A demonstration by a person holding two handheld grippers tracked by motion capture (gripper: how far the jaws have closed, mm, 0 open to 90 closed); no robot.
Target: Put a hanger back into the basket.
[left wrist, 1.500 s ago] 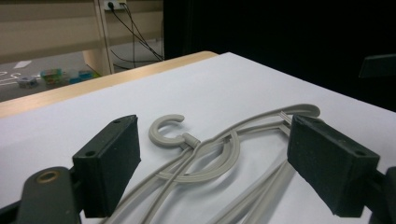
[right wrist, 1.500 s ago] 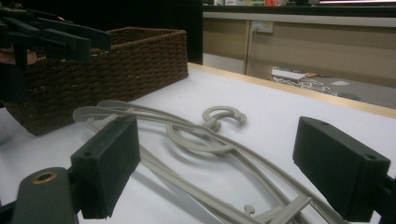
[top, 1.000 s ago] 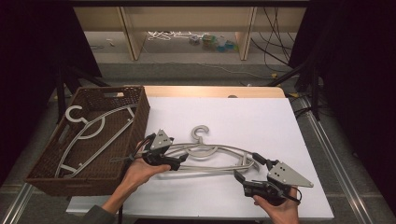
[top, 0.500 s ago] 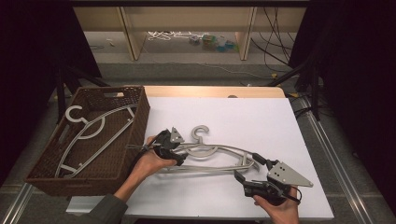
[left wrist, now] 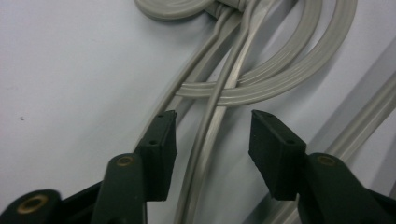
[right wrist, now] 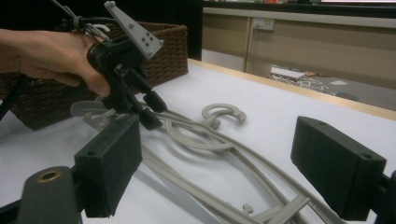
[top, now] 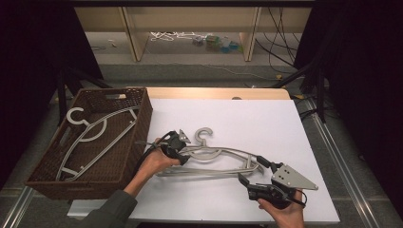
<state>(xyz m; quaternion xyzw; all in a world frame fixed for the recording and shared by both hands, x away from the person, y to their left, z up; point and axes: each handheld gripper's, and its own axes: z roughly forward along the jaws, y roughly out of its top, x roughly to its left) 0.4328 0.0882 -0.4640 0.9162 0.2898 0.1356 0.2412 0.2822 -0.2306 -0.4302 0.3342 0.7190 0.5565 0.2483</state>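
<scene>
A dark brown woven wicker basket (top: 138,116) sits at the left edge of the white tabletop (top: 266,123), just beside the work, and holds one pale grey plastic hanger (top: 92,135). The grey plastic hangers on the tabletop (top: 214,159) lie overlapped mid-surface. The left tongs (top: 183,154) have just been closing and straddle a hanger arm near the hook, pads not yet pressing. The right tongs (top: 247,183) gape wide at the hangers' right end, grasping nothing.
</scene>
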